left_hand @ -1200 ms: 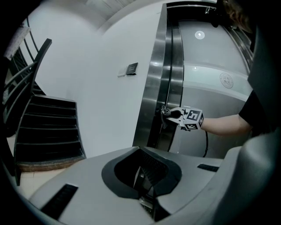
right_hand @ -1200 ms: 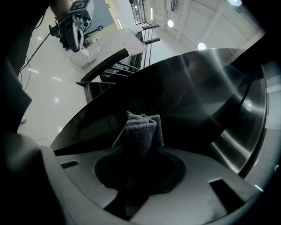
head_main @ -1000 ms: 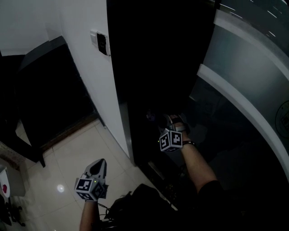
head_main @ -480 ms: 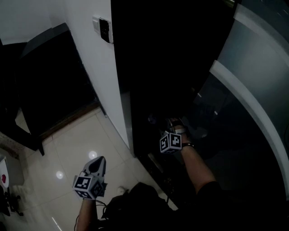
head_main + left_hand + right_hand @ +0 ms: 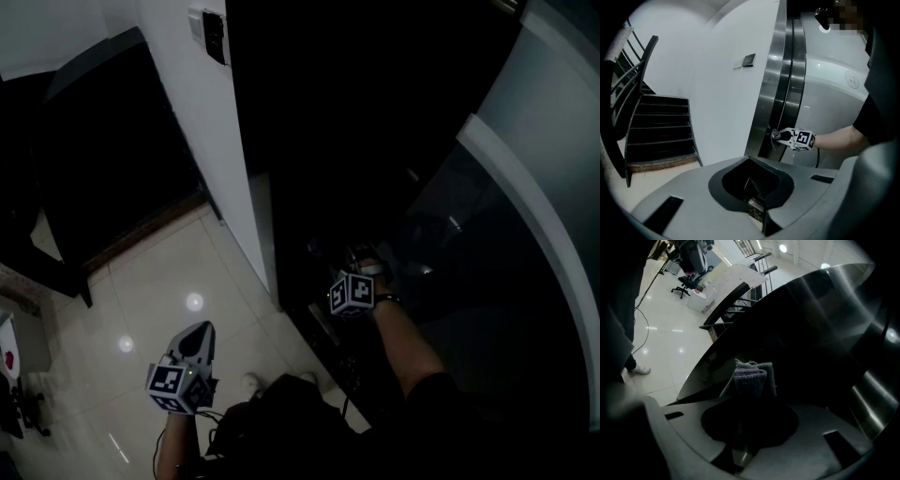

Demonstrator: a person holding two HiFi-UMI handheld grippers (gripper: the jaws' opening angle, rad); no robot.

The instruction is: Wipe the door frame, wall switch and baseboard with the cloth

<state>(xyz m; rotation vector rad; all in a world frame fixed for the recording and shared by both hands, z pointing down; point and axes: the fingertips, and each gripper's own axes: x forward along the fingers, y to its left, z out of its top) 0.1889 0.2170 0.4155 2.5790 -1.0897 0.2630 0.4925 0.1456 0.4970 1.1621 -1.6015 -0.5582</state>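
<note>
My right gripper (image 5: 352, 255) is shut on a folded grey cloth (image 5: 752, 375), which presses against the dark steel door frame (image 5: 820, 329) low down, near the floor. The left gripper view shows that gripper (image 5: 780, 136) with the cloth (image 5: 775, 136) on the steel door frame (image 5: 777, 84). My left gripper (image 5: 200, 336) hangs over the tiled floor left of the white wall, jaws together and holding nothing (image 5: 754, 191). The wall switch (image 5: 208, 33) sits high on the white wall, also visible as the wall switch (image 5: 749, 60). A dark strip (image 5: 263, 246) runs along the wall's lower corner.
A dark staircase (image 5: 661, 126) with a railing rises to the left. A curved glass wall with a white band (image 5: 525, 187) lies to the right. A person's shoe (image 5: 640, 369), a cable (image 5: 641, 310) and an office chair (image 5: 691, 258) are behind on the shiny tiles.
The head view has tilted, so the switch sits higher in frame. The right gripper stays low on the door frame with the cloth. The left gripper has hardly moved.
</note>
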